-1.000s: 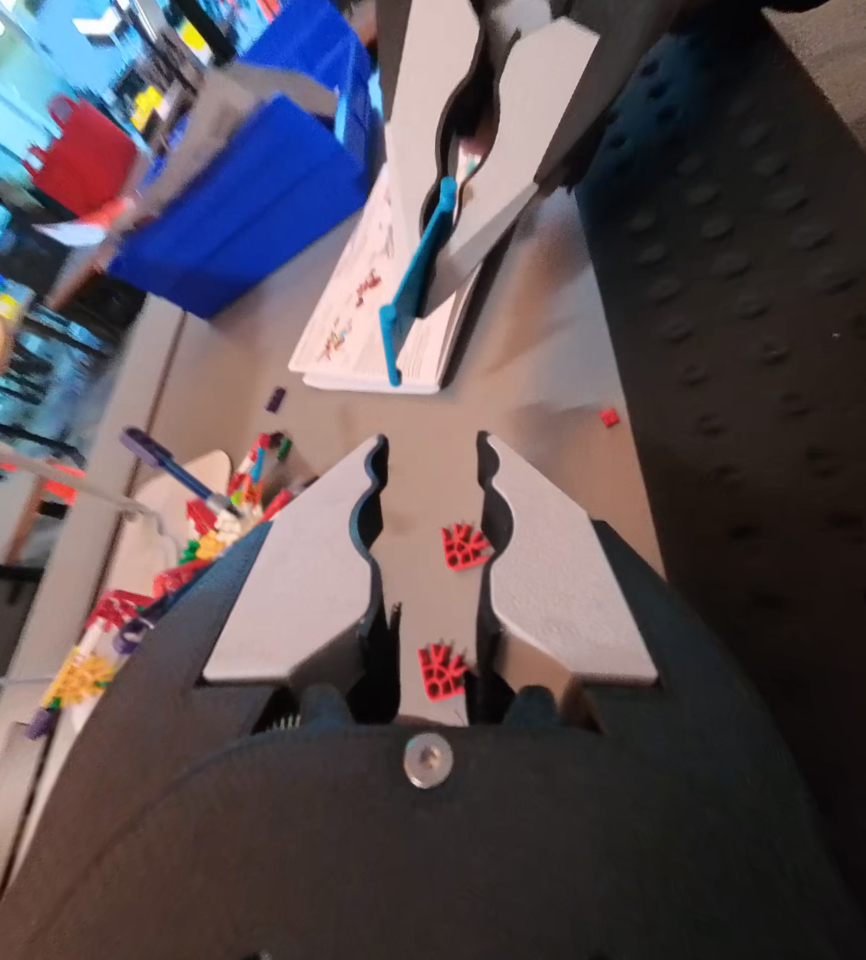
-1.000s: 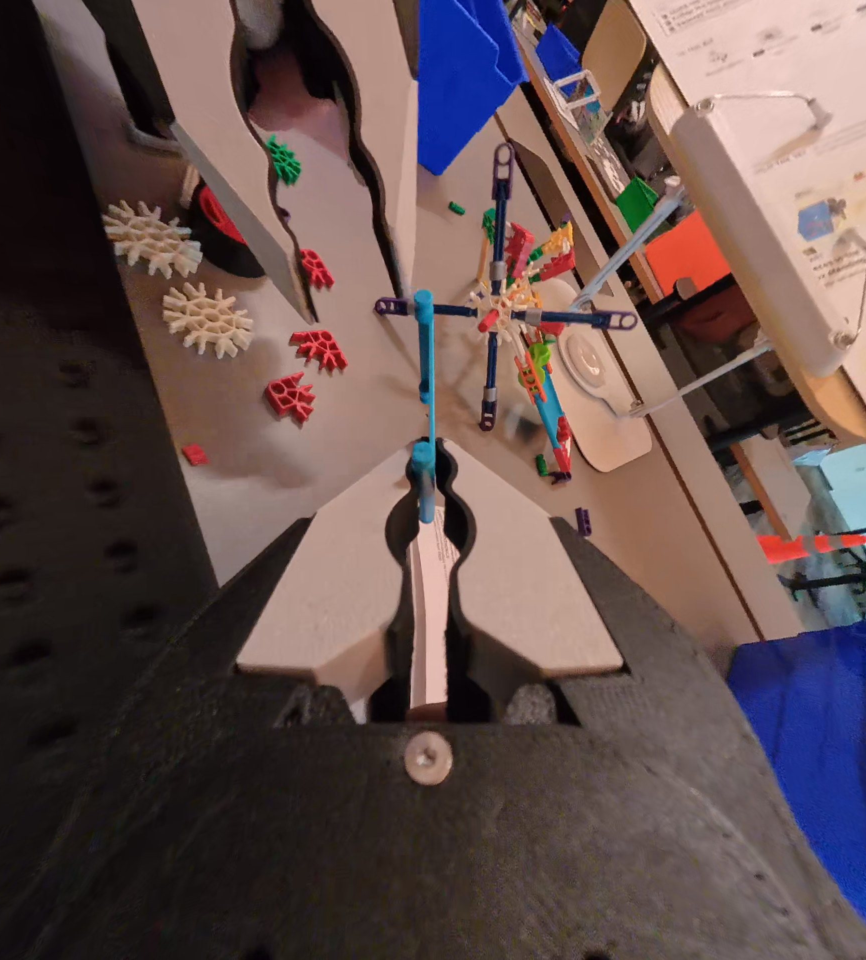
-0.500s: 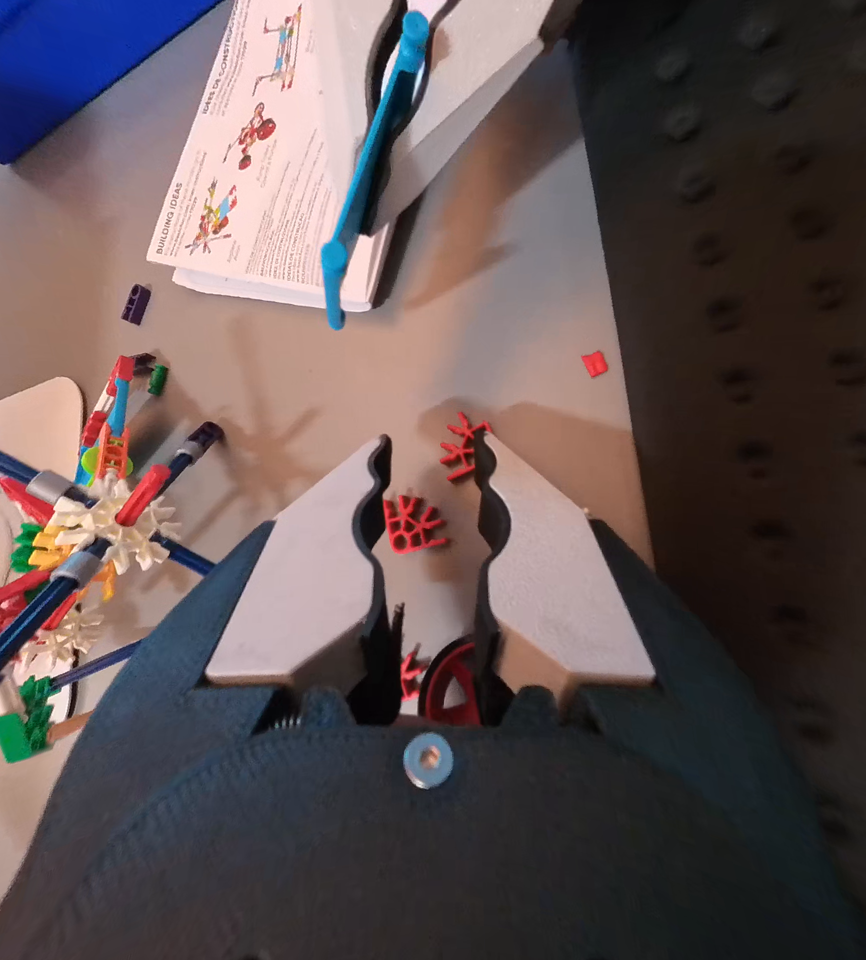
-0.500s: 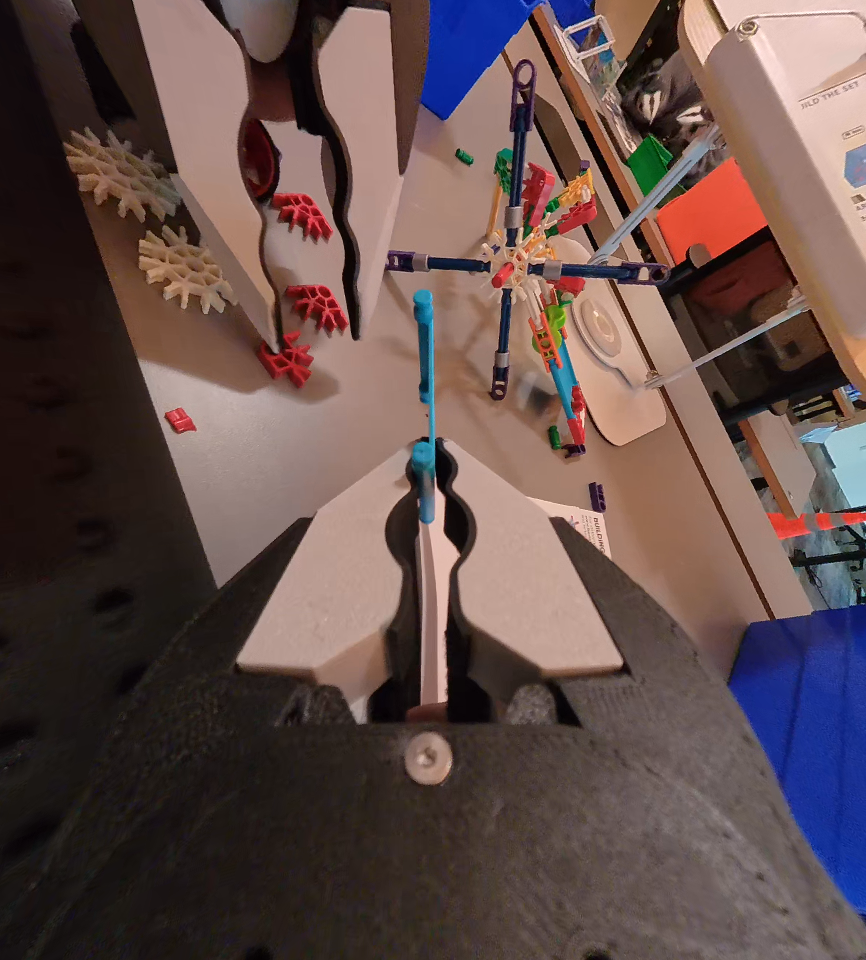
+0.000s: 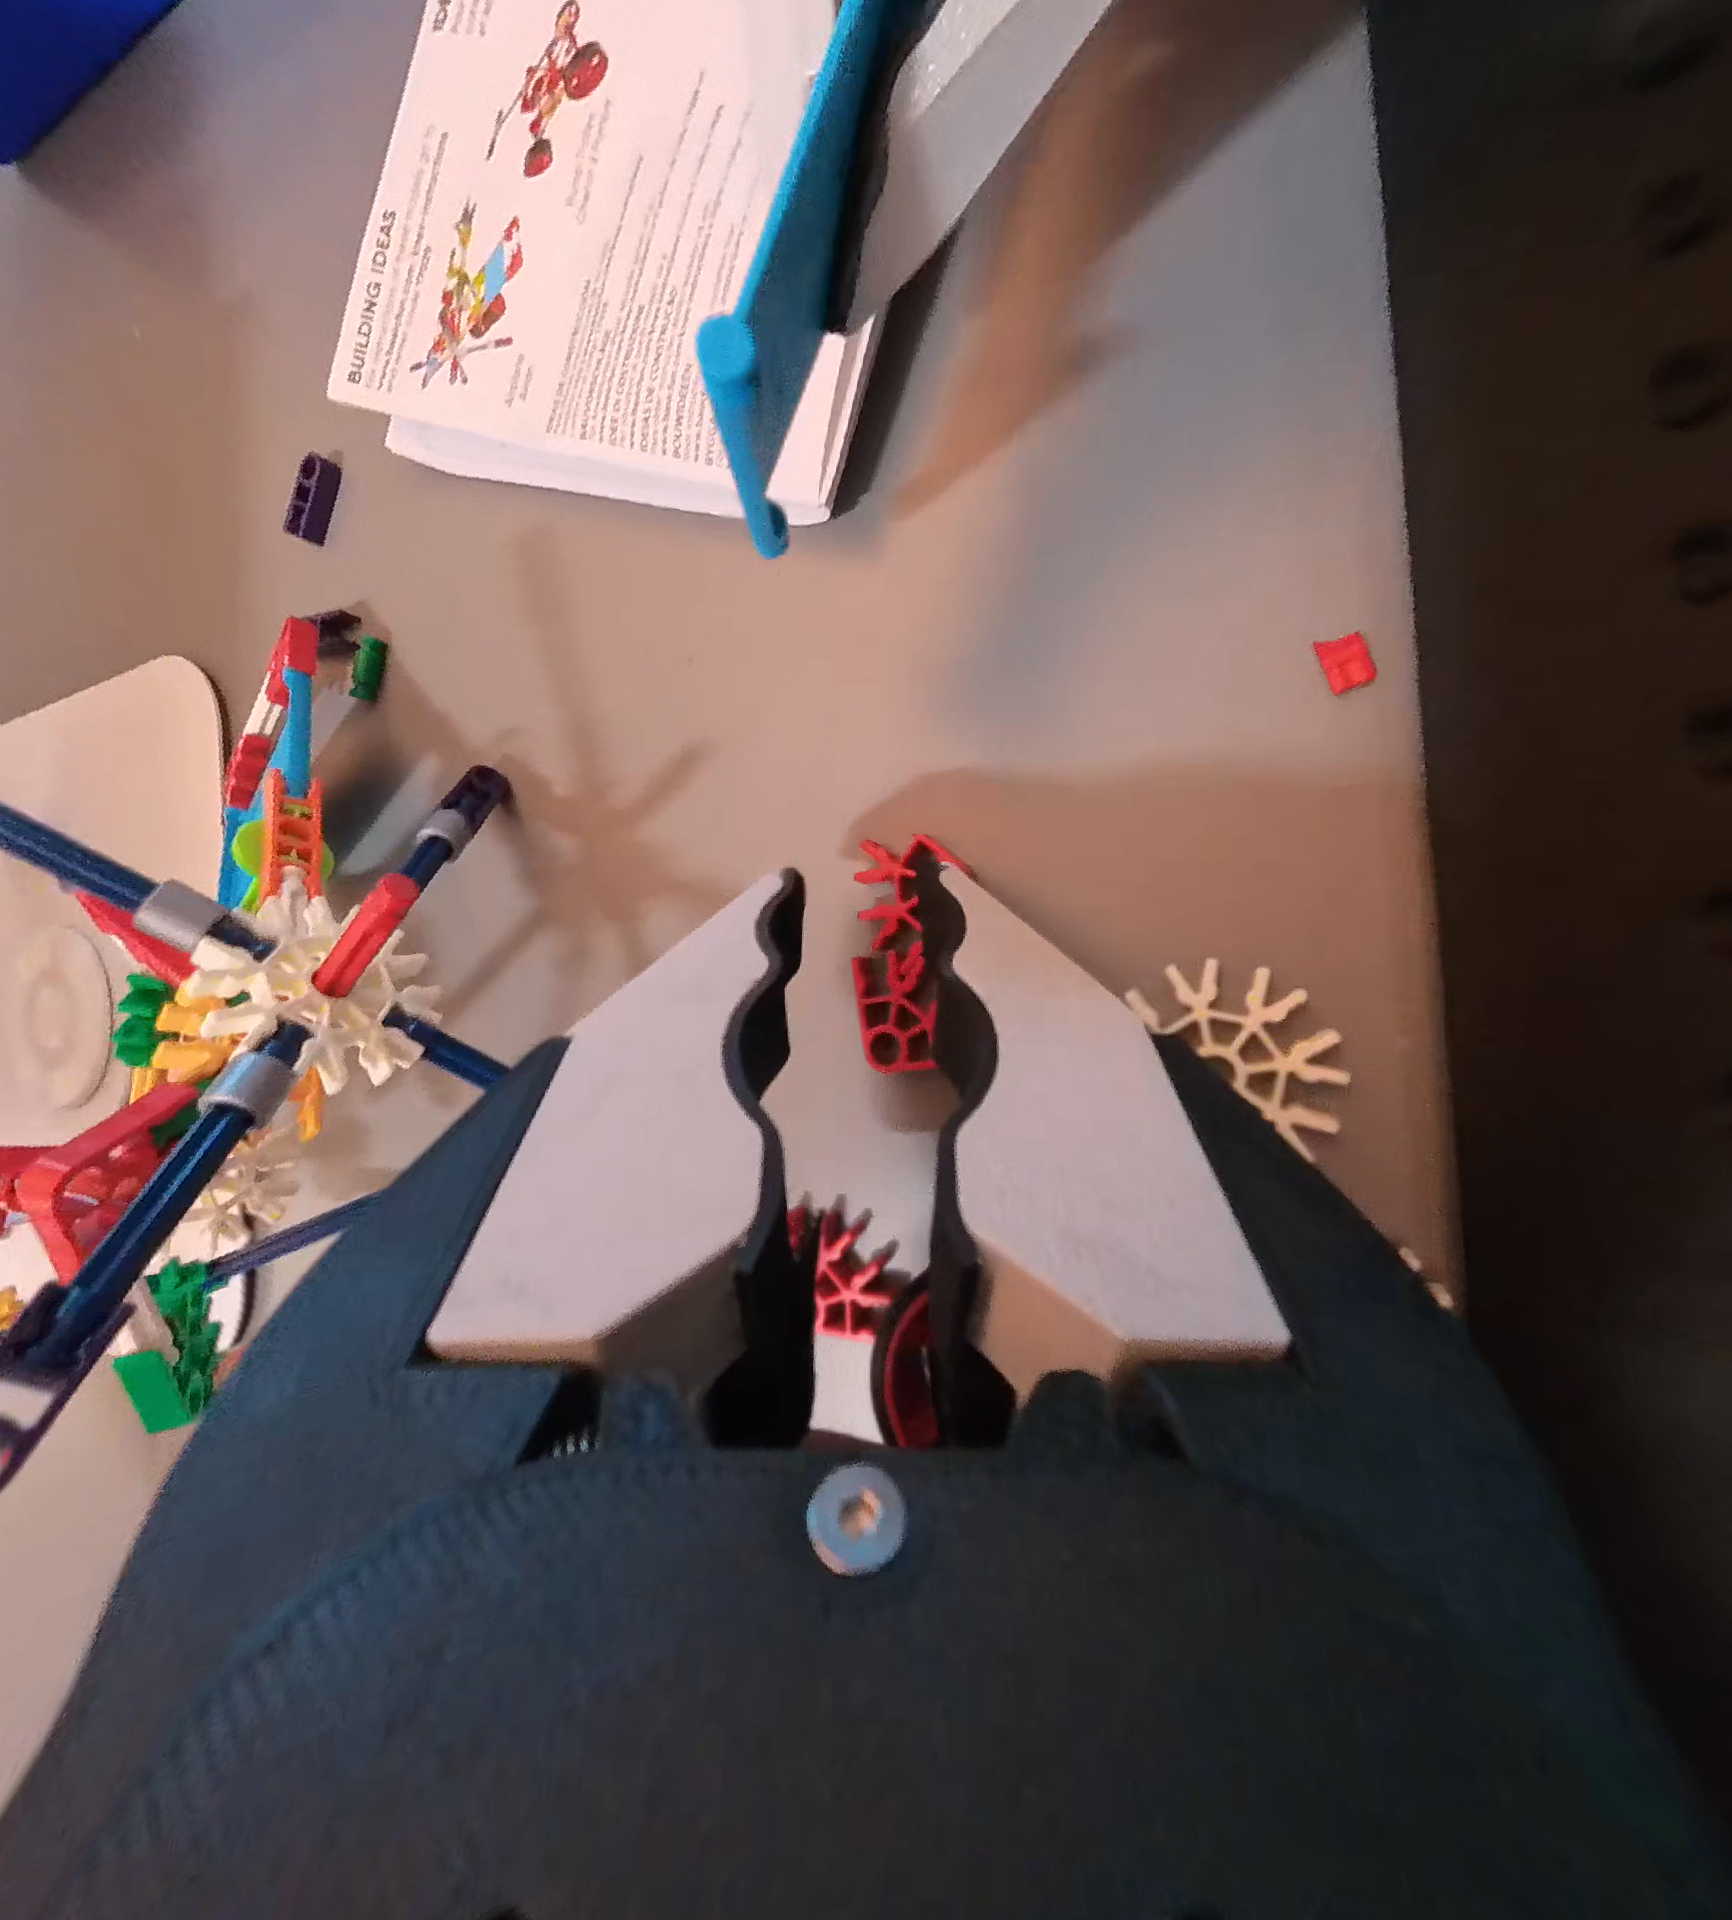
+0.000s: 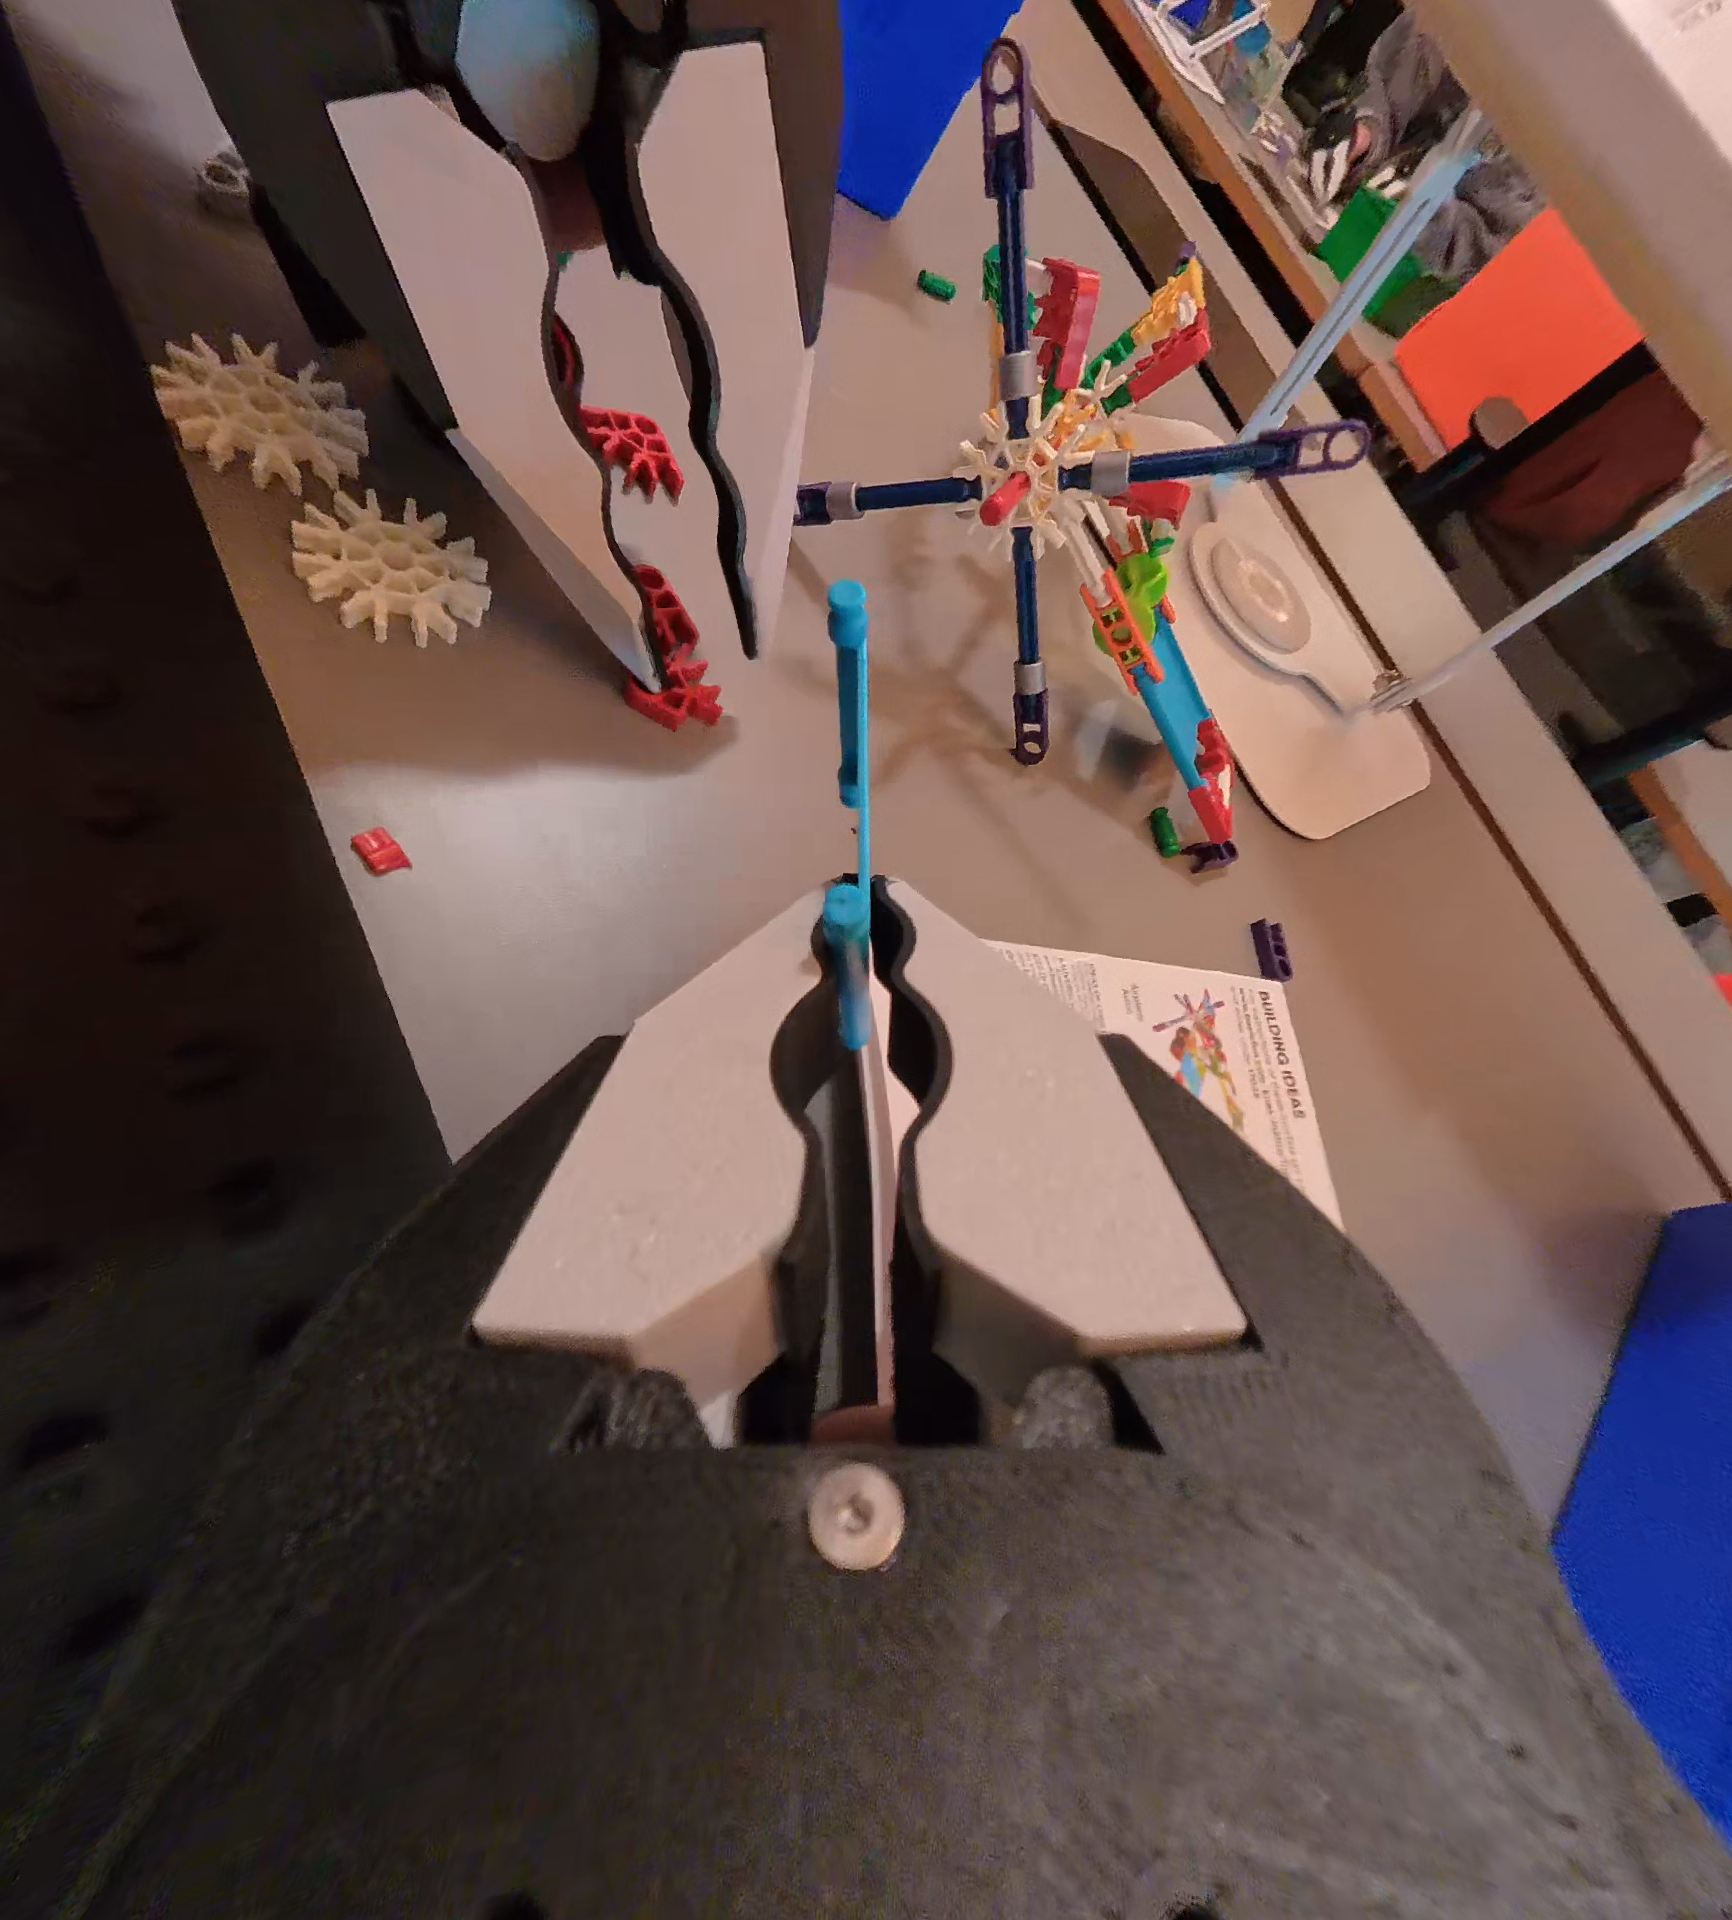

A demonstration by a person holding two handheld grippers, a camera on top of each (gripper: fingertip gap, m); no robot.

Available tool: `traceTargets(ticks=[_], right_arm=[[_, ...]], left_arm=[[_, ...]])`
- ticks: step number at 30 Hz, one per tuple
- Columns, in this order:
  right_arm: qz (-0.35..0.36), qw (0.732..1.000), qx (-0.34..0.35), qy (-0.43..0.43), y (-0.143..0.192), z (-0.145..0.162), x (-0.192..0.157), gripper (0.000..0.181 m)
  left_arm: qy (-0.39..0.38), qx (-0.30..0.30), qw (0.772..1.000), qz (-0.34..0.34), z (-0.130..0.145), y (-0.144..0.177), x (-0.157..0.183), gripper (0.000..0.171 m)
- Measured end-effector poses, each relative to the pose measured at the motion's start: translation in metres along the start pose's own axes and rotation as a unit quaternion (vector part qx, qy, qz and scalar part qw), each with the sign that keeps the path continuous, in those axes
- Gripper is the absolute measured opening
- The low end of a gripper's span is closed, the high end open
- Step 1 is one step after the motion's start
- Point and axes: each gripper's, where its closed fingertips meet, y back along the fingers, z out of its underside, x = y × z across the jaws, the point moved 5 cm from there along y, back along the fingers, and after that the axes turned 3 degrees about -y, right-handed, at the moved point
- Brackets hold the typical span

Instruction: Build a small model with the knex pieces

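Grey desk (image 6: 550,873) carries a multicoloured rod-and-connector model (image 6: 1033,473). Relative to the model: white booklet (image 6: 1194,1049) nearer the camera, 2 cream snowflake connectors (image 6: 389,566) far left, red connector pieces (image 6: 670,696) between, small red piece (image 6: 380,850) lower left.

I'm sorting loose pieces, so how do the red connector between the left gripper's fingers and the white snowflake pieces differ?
The red connector is a partial fan shape; the white snowflakes are full rounds. Red is smaller, white larger. Red lies between the open left gripper fingers; the white ones lie outside them. All lie flat on the table.
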Motion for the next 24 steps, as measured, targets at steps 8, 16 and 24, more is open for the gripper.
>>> traceTargets(ticks=[8,16,24], right_arm=[[-0.051,0.996,0.0,-0.074,-0.001,-0.001,0.002,0.0],[-0.05,0.993,-0.082,-0.074,-0.014,0.02,0.005,0.0],[-0.024,0.989,-0.114,-0.091,-0.012,0.041,0.033,0.0]], left_arm=[[0.038,-0.003,0.998,0.041,0.011,0.012,0.001,0.04],[0.043,-0.019,0.998,0.039,0.024,0.02,0.0,0.036],[0.049,-0.042,0.997,0.033,0.037,0.028,-0.004,0.038]])
